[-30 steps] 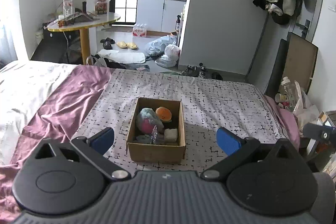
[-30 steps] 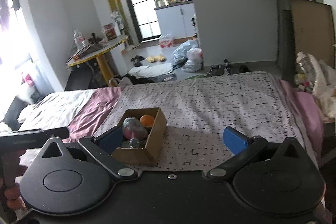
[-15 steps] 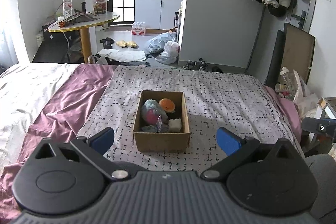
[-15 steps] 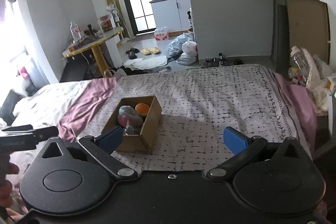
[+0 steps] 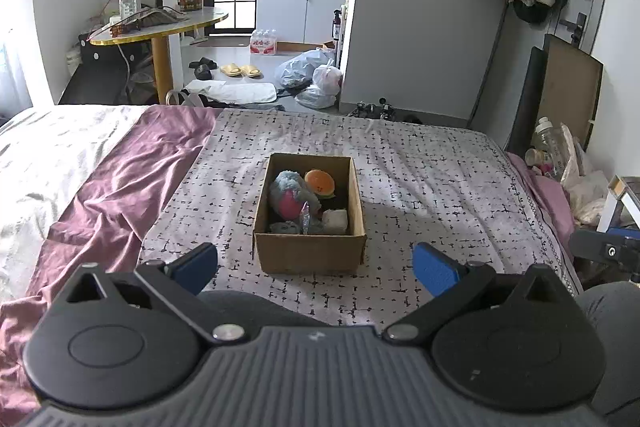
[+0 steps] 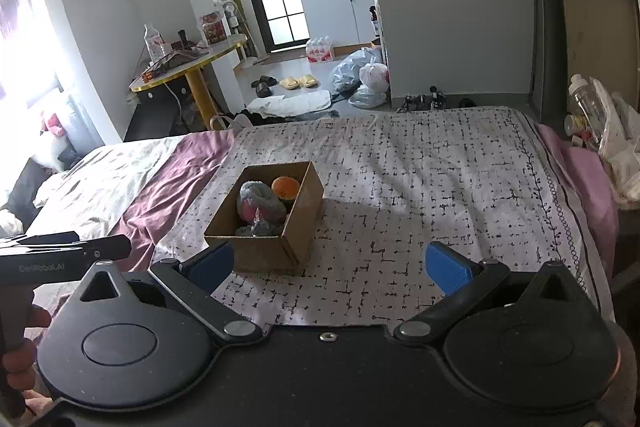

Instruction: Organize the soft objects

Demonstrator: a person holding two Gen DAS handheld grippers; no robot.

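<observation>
Both grippers hang over the near edge of the bed [image 5: 420, 163], and the views split the scene between them. The left wrist view looks almost straight down the cardboard box [image 5: 310, 215], centre frame, and shows four soft things inside: a grey and pink plush [image 5: 292, 197], an orange round toy [image 5: 319, 183] at the far right corner, a small white piece [image 5: 335, 220] at the near right, a grey bit [image 5: 285, 227] near left. It also catches the tip of the other gripper at the right edge. The right wrist view sees the box [image 6: 266, 215] from an angle, left of centre, so the near wall hides the white piece — only the plush [image 6: 260, 201] and the orange toy [image 6: 285, 187] read clearly. At the lower left edge it shows the left gripper's body with fingers [image 6: 18, 363] wrapped on its handle. Left gripper [image 5: 316, 265]: jaws wide apart, nothing between them, the box just beyond and centred in the gap. Right gripper [image 6: 330, 265]: jaws equally spread and empty — the box sits beyond the left blue pad [image 6: 212, 263], off to that side of the gap.
</observation>
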